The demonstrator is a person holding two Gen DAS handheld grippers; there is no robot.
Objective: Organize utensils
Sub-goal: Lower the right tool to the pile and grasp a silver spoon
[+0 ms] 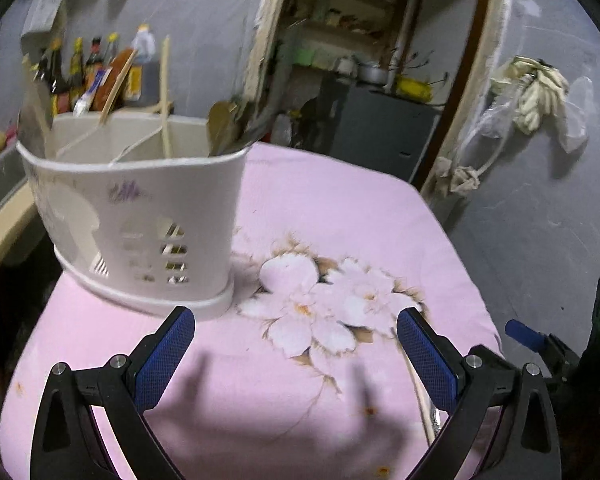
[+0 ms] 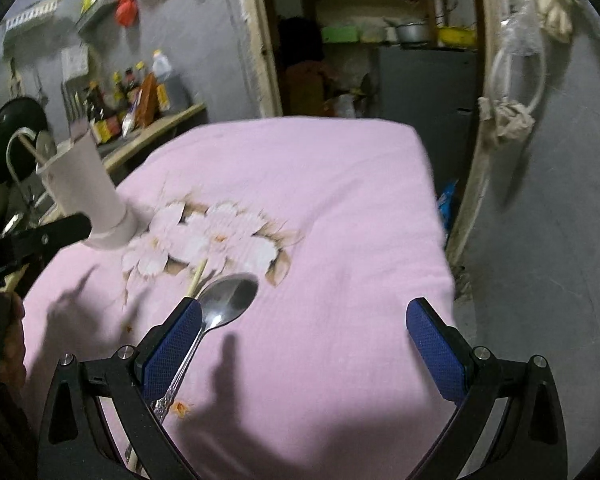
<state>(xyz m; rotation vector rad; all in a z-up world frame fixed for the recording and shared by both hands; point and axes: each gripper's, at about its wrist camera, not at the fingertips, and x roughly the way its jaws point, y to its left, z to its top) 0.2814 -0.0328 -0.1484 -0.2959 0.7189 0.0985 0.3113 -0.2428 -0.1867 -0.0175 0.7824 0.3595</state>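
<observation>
Right gripper wide open, empty, spoon beside its left finger near table front edge; centre over handle first. Left gripper wide open, empty, near caddy.

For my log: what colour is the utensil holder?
White, with a faint purple print on the utensil holder; clearest in the left wrist view.

Dim indoor light from above and behind, throwing soft tong shadows forward onto the pink cloth. Mild motion blur throughout; heavy fisheye bending and black vignette at corners.
</observation>
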